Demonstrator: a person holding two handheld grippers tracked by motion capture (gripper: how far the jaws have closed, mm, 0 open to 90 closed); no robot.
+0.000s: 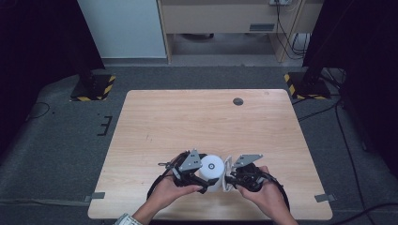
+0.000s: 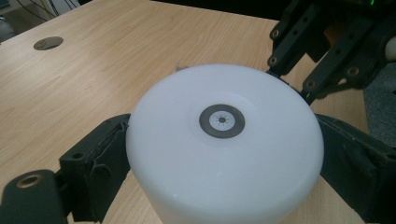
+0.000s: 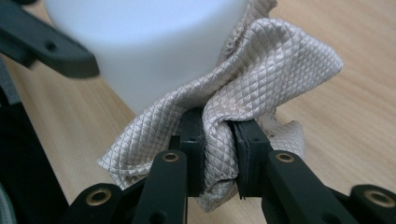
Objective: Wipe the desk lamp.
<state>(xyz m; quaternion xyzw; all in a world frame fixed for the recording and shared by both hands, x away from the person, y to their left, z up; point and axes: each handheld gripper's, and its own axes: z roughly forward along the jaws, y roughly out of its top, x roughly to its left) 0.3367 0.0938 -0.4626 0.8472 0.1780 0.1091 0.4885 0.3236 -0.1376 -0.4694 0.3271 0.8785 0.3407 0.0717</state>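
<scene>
A white cylinder [image 1: 212, 169] with a small grey disc on its top [image 2: 222, 121] stands upright near the table's front edge. My left gripper [image 2: 224, 163] is shut on it, one black pad [image 2: 100, 156] on each side of its wall. A beige quilted cloth [image 3: 266, 70] is pressed against the cylinder's side [image 3: 149, 42]. It is pinched between the jaws of my right gripper [image 3: 219, 135]. In the high view the right gripper [image 1: 230, 179] sits just right of the cylinder with the cloth [image 1: 228, 169] between them. The left gripper [image 1: 206, 180] reaches in from the left.
The wooden table [image 1: 202, 117] has a round grey grommet [image 1: 238, 101] at its far right. Black cables loop off both grippers near the front edge [image 1: 155, 187]. Two stand bases with yellow-black tape [image 1: 96, 86] [image 1: 305, 84] stand on the floor beyond the table.
</scene>
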